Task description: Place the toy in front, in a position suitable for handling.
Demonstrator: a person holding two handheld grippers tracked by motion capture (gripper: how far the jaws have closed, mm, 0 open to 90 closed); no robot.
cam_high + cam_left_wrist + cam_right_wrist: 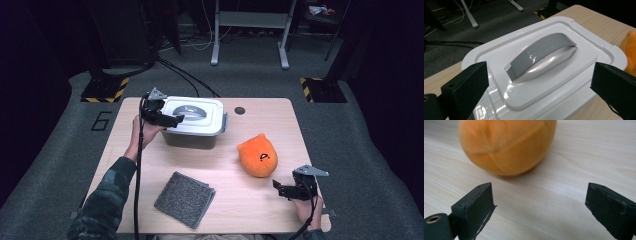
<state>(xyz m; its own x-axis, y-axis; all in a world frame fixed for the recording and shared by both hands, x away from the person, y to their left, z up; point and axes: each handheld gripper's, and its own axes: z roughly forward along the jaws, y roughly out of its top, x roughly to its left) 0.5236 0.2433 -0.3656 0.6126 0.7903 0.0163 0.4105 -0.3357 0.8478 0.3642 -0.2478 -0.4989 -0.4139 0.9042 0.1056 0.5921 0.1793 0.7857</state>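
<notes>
So on the table [240, 200]: lidded container [195, 120] sits near the far edge, left of centre. Plush toy [257, 156] is right of it, nearer the middle. Folded cloth [184, 198] lies by the near edge, left of the plush.

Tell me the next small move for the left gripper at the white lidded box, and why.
Probably ease the left gripper forward and down so its open jaws straddle the grey arched handle on the white plastic lid of the box, then close. The jaws stand wide with nothing between them, the lid sits on the box, and the handle lies just ahead of the jaws.
</notes>
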